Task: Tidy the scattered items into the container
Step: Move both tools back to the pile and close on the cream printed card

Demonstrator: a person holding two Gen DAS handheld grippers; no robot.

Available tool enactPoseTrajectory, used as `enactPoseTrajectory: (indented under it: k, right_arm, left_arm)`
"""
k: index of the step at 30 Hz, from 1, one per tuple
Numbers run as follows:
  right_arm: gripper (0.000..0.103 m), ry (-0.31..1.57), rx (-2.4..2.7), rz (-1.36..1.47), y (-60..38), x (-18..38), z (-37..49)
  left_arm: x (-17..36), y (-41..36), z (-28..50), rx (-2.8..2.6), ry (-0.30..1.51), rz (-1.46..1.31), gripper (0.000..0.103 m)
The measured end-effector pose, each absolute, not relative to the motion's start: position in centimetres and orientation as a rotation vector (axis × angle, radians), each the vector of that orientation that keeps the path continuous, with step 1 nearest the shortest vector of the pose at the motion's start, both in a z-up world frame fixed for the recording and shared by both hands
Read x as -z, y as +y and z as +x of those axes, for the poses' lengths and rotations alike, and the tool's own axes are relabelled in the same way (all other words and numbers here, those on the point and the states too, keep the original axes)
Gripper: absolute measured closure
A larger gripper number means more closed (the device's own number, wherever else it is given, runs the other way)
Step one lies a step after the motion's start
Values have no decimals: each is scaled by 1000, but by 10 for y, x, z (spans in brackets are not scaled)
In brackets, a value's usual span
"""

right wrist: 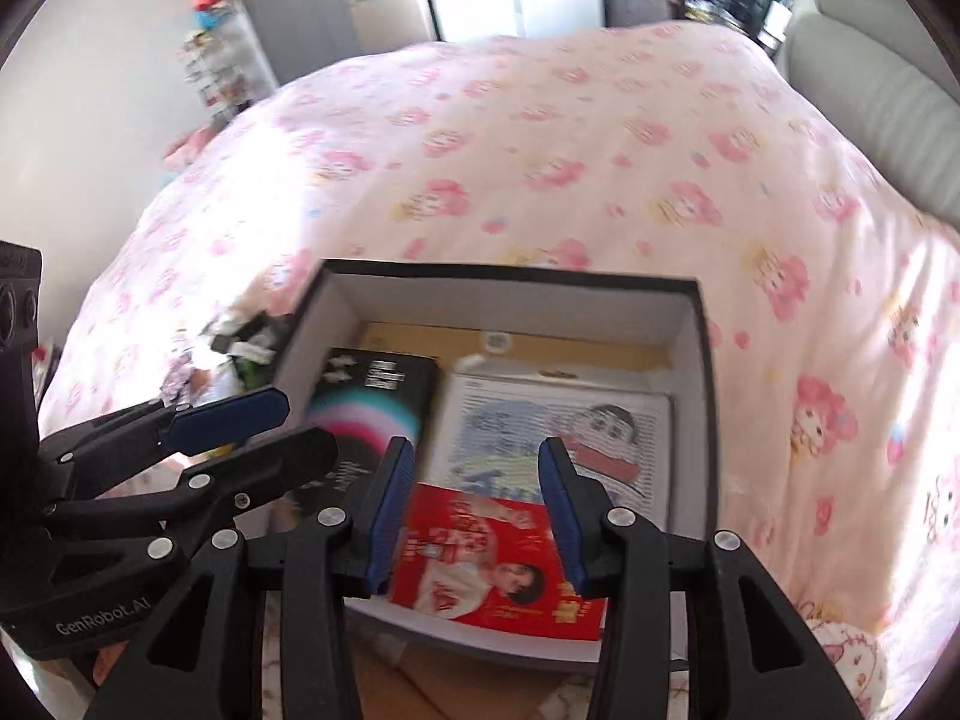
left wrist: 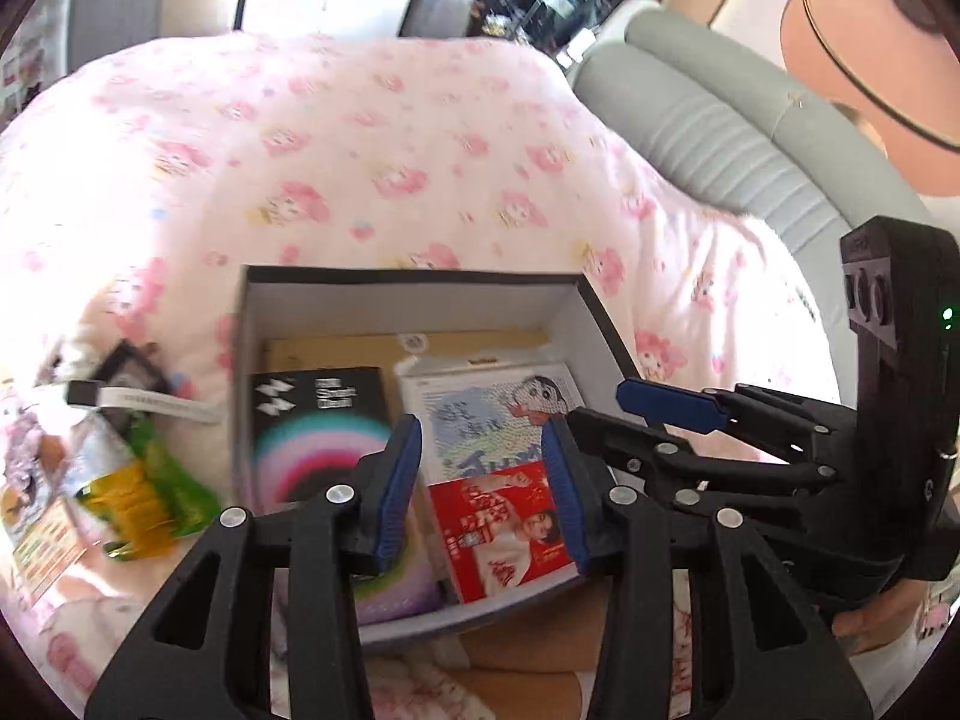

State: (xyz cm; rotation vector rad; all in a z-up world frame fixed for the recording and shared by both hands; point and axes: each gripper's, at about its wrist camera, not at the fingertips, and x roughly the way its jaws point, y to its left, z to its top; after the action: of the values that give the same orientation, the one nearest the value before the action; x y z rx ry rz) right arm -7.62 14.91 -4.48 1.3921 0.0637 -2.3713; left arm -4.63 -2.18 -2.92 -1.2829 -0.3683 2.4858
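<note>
A black-rimmed white box (left wrist: 420, 300) (right wrist: 516, 300) sits on the pink bed. Inside lie a black packet with a rainbow ring (left wrist: 318, 420) (right wrist: 372, 396), a white cartoon-printed pack (left wrist: 486, 414) (right wrist: 558, 438) and a red packet (left wrist: 498, 528) (right wrist: 480, 570). My left gripper (left wrist: 480, 486) hangs open above the box's near side, nothing between its blue pads. My right gripper (right wrist: 477, 504) is open too, over the red packet, empty. Each gripper shows in the other's view: right gripper (left wrist: 660, 414), left gripper (right wrist: 288, 426). Scattered items lie left of the box: a green-yellow snack bag (left wrist: 138, 492) and a small black frame (left wrist: 129, 372).
The bed quilt (left wrist: 360, 150) (right wrist: 570, 150) with pink cartoon print spreads all round the box. A grey padded headboard (left wrist: 720, 138) runs along the right. More wrappers and a printed card (left wrist: 42, 540) lie at the far left. A hand (left wrist: 870, 618) holds the right gripper's body.
</note>
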Motion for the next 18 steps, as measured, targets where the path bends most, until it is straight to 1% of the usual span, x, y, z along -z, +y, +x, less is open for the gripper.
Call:
enactPoseTrajectory:
  k: [1, 3, 5, 9, 10, 13, 18]
  right_arm:
    - [64, 84, 2346, 1370, 139, 42, -74]
    - [64, 125, 2287, 1336, 106, 45, -74]
    - [64, 165, 2224, 1315, 77, 47, -73]
    - [64, 247, 2041, 1260, 3, 50, -66]
    - [64, 243, 1980, 1268, -13, 50, -64]
    - [64, 239, 1847, 1345, -64, 69, -75]
    - [64, 382, 1699, 1461, -133, 110, -90]
  left_arm:
    - [23, -34, -35, -2505, -382, -1275, 61]
    - [42, -43, -21, -2543, -410, -1278, 61]
    - [25, -80, -2, -2586, -462, -1288, 61]
    - [53, -131, 3, -2706, -614, -1299, 58]
    - [58, -151, 9, -2750, -666, -1312, 57]
    - [95, -211, 13, -2804, -842, -1402, 57]
    - [165, -305, 31, -2799, -1193, -1590, 57]
